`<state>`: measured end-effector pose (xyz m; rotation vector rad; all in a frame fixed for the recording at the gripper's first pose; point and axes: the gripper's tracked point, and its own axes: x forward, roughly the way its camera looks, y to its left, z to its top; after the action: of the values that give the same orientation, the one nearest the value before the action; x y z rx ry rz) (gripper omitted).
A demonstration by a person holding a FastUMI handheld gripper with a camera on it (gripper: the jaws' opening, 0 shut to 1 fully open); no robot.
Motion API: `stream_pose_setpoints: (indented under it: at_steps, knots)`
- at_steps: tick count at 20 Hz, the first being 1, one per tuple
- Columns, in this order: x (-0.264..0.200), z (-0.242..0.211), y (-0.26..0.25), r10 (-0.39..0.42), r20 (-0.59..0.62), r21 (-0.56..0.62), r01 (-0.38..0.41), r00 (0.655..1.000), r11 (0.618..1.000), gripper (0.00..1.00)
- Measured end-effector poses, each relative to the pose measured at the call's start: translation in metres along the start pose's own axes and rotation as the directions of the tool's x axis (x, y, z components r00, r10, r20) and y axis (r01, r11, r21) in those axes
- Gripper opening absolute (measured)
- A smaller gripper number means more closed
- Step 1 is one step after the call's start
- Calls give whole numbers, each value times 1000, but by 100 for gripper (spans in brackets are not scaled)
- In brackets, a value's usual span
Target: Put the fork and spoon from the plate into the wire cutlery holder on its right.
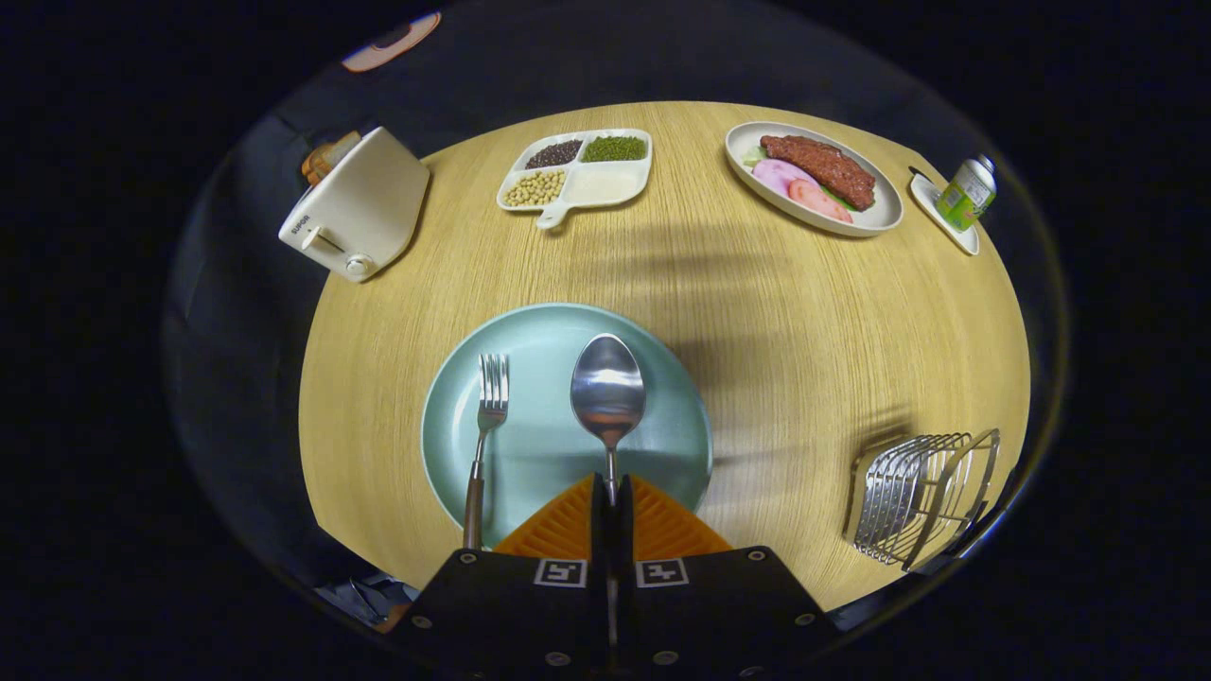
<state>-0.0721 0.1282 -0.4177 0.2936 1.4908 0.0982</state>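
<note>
I have the tool [612,497] clamped on the spoon [607,392]: both fingers are pressed together around its handle, and the bowl juts out ahead of them over the middle of the plate [539,331]. Whether the spoon is already lifted clear of the plate or just resting on it, I cannot tell from this angle. The fork [482,435] lies untouched on the plate, just left of the spoon, its handle running back over the near rim. The holder [922,497] sits well to the right of the plate, near the edge of the surface [804,322], and I see no cutlery in it.

So I judge this to be the first pick, with the spoon in hand and nothing delivered. Next I'd need to raise it, swing right across the bare wood, and line the handle up with one of the narrow wire slots before letting go. The fork comes after.
</note>
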Motion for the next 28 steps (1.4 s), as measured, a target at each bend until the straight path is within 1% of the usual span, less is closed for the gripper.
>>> stream_pose_setpoints:
  at_steps: [3,7,12,15,19,22,26,28]
  knots:
    - [-27,9,-11,-7,74,12,6,997,1000,5]
    - [-64,23,-30,-7,164,72,-5,986,997,5]
    - [-111,30,-76,-59,264,117,29,963,993,5]
    - [-132,28,-114,-115,291,156,71,950,985,4]
    - [-139,7,-158,-169,258,197,119,951,973,4]
    - [-135,-16,-179,-181,192,196,143,965,970,4]
    - [-118,-45,-186,-157,93,137,143,983,980,4]
    - [-112,-51,-189,-158,71,90,152,985,984,4]
